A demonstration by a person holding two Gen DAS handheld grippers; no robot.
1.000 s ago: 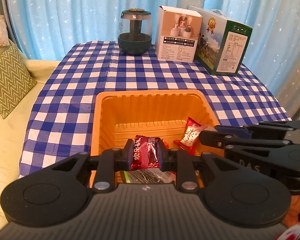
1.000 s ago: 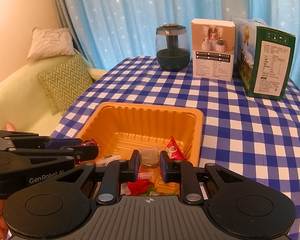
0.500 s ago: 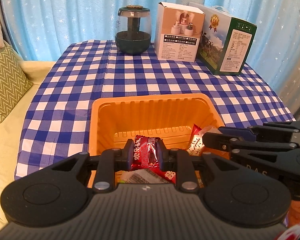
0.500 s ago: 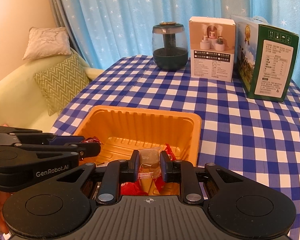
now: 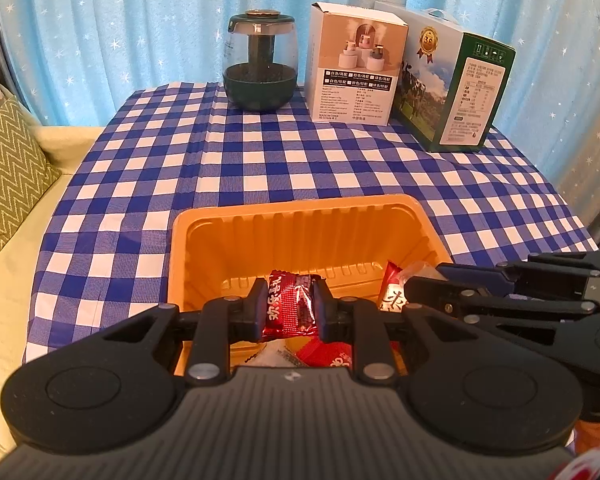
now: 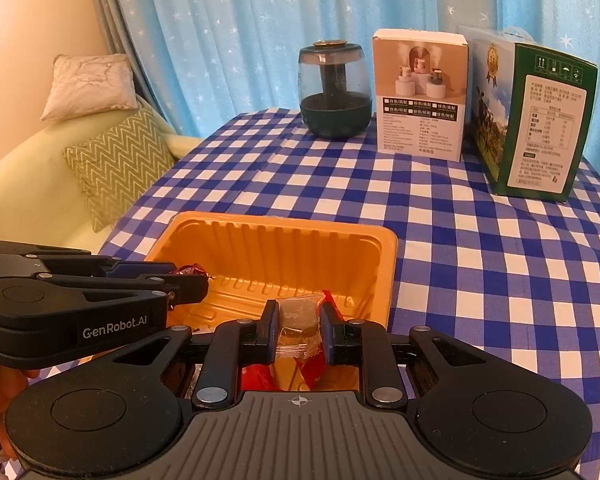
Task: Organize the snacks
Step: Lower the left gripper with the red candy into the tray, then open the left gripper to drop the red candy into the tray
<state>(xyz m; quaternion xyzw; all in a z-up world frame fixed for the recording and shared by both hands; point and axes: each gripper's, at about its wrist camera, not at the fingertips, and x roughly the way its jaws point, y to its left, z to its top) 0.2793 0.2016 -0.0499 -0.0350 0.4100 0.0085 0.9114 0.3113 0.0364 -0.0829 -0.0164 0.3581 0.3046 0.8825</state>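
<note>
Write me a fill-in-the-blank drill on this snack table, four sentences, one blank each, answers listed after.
1. The left tongs are shut on a snack packet whose wrapper is ____.
2. The right tongs are shut on a snack in a ____ wrapper.
3. Both tongs hang over a tray coloured ____.
4. The tablecloth has a blue and white ____ pattern.

Answers: red; clear; orange; checked
</note>
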